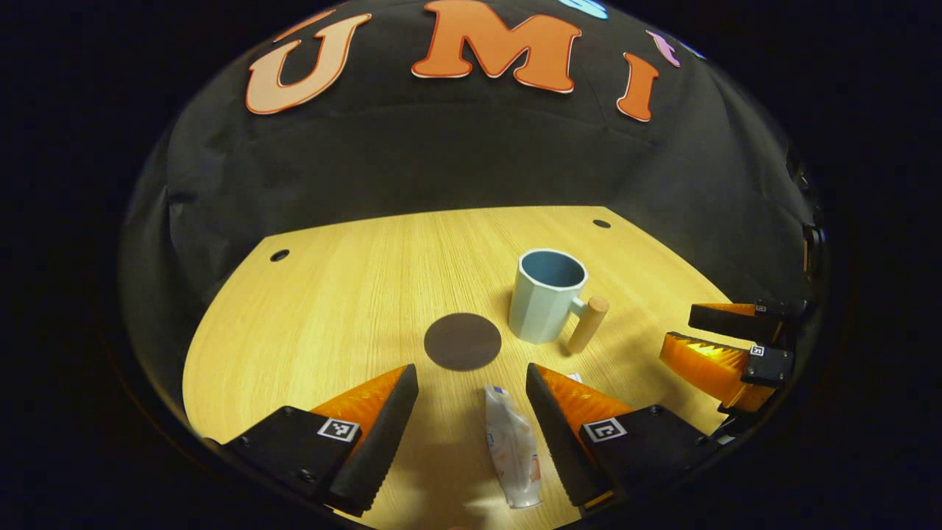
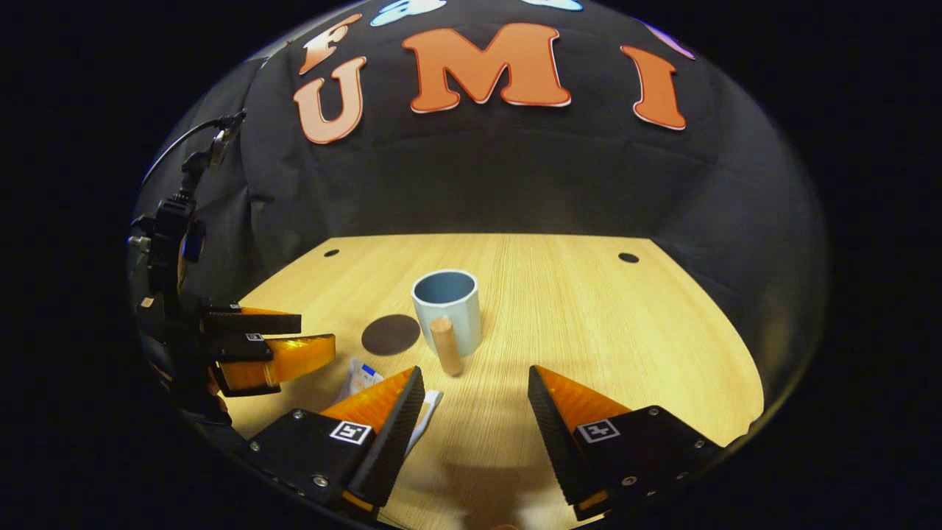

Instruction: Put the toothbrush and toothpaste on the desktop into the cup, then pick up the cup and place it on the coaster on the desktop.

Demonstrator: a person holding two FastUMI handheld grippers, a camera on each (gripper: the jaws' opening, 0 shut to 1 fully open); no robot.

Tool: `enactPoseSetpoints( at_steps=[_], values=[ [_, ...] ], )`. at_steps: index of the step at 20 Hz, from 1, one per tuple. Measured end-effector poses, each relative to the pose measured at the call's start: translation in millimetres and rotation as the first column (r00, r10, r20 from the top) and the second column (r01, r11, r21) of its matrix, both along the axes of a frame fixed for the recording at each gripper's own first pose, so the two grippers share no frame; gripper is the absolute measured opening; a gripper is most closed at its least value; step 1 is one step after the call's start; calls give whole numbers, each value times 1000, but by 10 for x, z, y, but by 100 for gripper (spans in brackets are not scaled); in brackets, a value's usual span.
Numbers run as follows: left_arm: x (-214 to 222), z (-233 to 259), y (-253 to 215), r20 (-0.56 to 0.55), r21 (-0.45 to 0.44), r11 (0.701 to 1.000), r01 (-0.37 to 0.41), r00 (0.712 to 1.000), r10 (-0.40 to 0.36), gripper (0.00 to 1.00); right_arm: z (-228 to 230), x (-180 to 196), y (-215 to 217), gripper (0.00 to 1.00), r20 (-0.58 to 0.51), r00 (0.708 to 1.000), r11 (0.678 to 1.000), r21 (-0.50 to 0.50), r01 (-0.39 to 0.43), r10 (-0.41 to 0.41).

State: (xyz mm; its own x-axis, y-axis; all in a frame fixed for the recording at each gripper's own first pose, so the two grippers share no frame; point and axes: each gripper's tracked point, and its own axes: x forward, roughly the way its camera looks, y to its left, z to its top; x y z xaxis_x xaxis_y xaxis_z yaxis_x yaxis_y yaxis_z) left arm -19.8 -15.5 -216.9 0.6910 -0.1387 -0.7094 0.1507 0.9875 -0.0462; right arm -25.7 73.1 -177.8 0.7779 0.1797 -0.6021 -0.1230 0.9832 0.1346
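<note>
I've set my left tool (image 1: 471,412) wide open astride the toothpaste (image 1: 511,449) (nothing gripped yet) to pinch it; right tool (image 2: 475,412) waits open, empty, facing the cup (image 2: 449,309).

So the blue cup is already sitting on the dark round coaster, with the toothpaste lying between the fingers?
Not quite: the cup stands on the bare desktop beside the coaster, as the left gripper view shows. The toothpaste does lie between the left gripper fingers.
</note>
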Motion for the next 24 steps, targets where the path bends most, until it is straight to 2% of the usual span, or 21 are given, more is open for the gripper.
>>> enactPoseSetpoints(
  at_steps=[5, 8, 9, 15, 21, 24],
  values=[
    [-65, -96, -59, -113, -28, 999, 30, 993, -33, 95, -164, -57, 83, 86, -78, 997, 999, 40, -13, 16],
    [-196, -123, -77, -218, -83, 996, 30, 975, -47, 84, -248, -86, 130, 85, -105, 994, 999, 29, -33, 36],
    [-222, -126, -58, -237, -97, 995, 24, 970, -46, 83, -269, -92, 146, 85, -112, 993, 999, 26, -39, 42],
    [-284, -339, -80, -294, -98, 995, 6, 955, -35, 81, -313, -110, 218, 84, -142, 988, 997, 30, -64, 68],
    [-447, -361, 28, -337, -72, 997, -22, 942, -3, 73, -497, -181, 359, 84, -206, 974, 995, 19, -96, 98],
    [-425, -373, 59, -341, -67, 997, -41, 940, 15, 63, -538, -229, 444, 83, -234, 965, 992, 11, -122, 121]
  ],
)
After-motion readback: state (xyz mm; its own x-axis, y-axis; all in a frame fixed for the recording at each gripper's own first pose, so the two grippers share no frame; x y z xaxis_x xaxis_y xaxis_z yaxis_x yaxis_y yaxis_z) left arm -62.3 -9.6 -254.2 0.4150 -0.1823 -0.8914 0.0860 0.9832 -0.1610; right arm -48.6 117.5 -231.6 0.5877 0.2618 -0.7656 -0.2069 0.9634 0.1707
